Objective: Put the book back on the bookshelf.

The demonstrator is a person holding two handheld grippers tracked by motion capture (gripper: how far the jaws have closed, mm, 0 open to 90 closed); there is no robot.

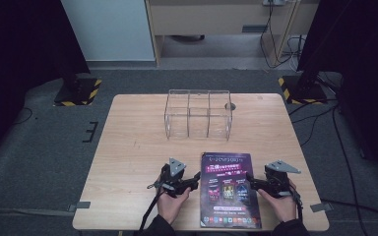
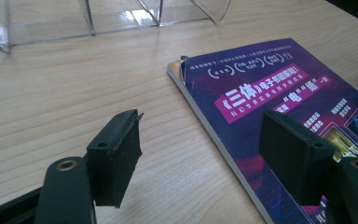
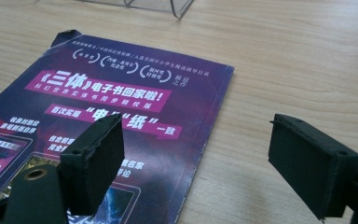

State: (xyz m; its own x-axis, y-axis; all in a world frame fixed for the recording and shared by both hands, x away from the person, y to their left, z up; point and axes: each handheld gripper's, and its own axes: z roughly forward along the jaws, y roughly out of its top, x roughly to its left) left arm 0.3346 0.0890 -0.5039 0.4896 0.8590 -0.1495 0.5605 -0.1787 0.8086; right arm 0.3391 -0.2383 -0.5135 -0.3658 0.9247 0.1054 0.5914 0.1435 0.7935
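The magazine [image 1: 230,189] lies flat on the wooden worktop [image 1: 128,147] at its near edge, purple cover up, with white and pink print and small pictures across its lower half. Every place below is told from this magazine.

Just beside its left edge, the left hand-held gripper [image 1: 193,181] rests low over the worktop, held in the person's left hand [image 1: 170,200]. In the left gripper view its jaws stand wide apart and hold nothing: one black pad [image 2: 116,151] hangs over bare wood off the magazine's left edge, the other pad [image 2: 296,154] over the cover [image 2: 270,107]. The magazine's spine edge runs between them. The far left corner of the cover is bent up a little.

Just beside the magazine's right edge, the right hand-held gripper [image 1: 252,182] sits in the person's right hand [image 1: 283,204]. Its jaws are also spread wide with nothing between them: in the right gripper view one pad [image 3: 95,161] hangs over the cover [image 3: 121,98] and the other pad [image 3: 310,163] over bare wood past the right edge. Whether any pad touches the cover I cannot tell.

Both grippers point inward toward the magazine, each with a grey three-cornered plate on top, and a cable trails from the left one off the worktop's near edge.

Beyond the magazine's far edge, well apart from it, a clear rack [image 1: 198,114] with three compartments stands upright on the worktop. Its near corners show at the top of both gripper views.
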